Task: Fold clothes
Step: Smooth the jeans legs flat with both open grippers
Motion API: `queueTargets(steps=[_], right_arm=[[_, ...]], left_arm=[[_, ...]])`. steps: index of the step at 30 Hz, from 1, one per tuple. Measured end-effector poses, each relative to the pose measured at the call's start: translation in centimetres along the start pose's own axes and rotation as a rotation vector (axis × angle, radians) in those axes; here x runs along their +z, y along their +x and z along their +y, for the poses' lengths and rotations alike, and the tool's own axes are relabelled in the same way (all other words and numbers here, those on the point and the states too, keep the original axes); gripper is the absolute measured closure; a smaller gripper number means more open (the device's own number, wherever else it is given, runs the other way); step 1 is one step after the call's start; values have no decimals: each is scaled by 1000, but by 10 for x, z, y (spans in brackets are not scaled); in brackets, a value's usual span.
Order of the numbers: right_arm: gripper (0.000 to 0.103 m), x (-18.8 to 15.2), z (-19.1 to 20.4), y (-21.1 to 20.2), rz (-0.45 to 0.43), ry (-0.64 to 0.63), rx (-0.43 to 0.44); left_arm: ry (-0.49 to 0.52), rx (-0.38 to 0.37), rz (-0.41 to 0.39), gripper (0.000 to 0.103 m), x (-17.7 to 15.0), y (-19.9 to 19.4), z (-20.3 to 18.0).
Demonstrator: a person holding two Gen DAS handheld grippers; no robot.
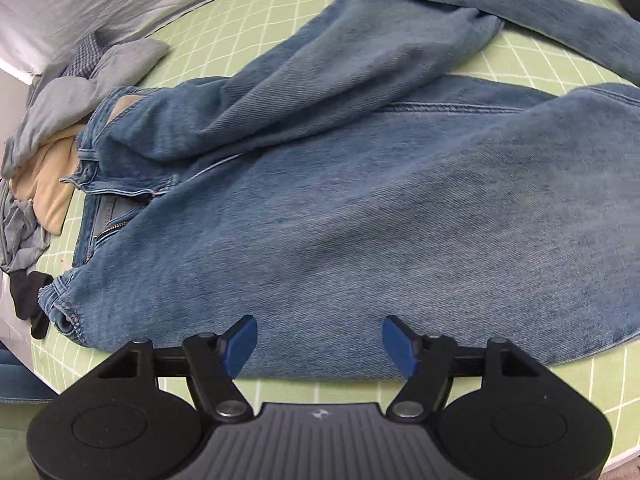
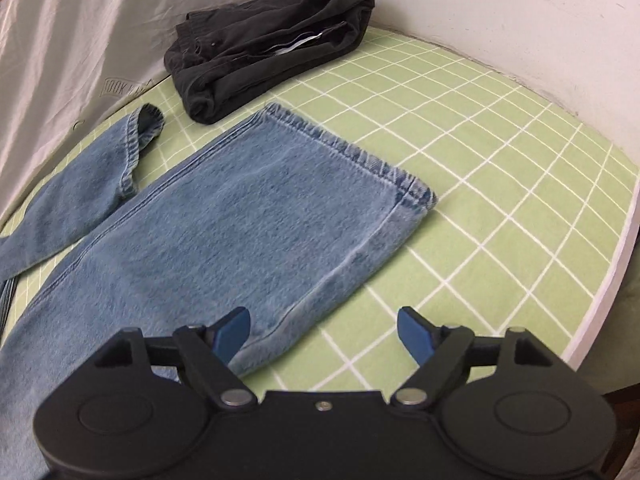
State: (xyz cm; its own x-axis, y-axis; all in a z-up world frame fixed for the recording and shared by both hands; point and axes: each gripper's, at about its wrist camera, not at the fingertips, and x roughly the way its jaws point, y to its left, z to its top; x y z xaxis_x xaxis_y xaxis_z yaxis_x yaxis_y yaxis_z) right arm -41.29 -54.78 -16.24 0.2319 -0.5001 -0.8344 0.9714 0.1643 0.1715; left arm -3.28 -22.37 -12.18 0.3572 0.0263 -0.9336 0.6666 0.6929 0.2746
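A pair of blue jeans (image 1: 340, 208) lies spread on the green checked bed sheet (image 1: 224, 28), waistband to the left, one leg bunched over the other. My left gripper (image 1: 319, 342) is open and empty, hovering over the near edge of the jeans' thigh. In the right wrist view one jeans leg (image 2: 248, 216) lies flat with its hem at the far end; the other leg's cuff (image 2: 140, 128) lies to the left. My right gripper (image 2: 323, 334) is open and empty above the near side edge of the flat leg.
A folded black garment (image 2: 264, 48) lies at the back near the white wall (image 2: 500, 20). A heap of grey, beige and blue clothes (image 1: 52, 128) and a black sock (image 1: 28, 296) lie left of the waistband. The bed's edge (image 2: 608, 264) runs at right.
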Motion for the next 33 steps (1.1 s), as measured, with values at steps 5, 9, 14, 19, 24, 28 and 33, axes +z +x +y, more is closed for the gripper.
queueTargets(steps=[5, 9, 14, 19, 24, 28, 33], right_arm=[[21, 22, 1, 25, -22, -34, -71], [24, 27, 10, 32, -41, -70, -112], [88, 21, 20, 26, -79, -139, -46], [94, 23, 2, 11, -110, -80, -81], [95, 18, -28, -3, -92, -48, -97], [95, 5, -44, -10, -80, -49, -125], [93, 9, -41, -12, -55, -80, -158]], left_arm=[[64, 33, 0, 31, 11, 0, -27], [99, 61, -9, 25, 9, 2, -45], [48, 129, -21, 4, 3, 4, -47], [-75, 15, 52, 0, 11, 12, -18], [-322, -232, 178, 0, 6, 39, 21], [-275, -236, 195, 0, 2, 51, 12], [-337, -232, 164, 0, -18, 61, 7]])
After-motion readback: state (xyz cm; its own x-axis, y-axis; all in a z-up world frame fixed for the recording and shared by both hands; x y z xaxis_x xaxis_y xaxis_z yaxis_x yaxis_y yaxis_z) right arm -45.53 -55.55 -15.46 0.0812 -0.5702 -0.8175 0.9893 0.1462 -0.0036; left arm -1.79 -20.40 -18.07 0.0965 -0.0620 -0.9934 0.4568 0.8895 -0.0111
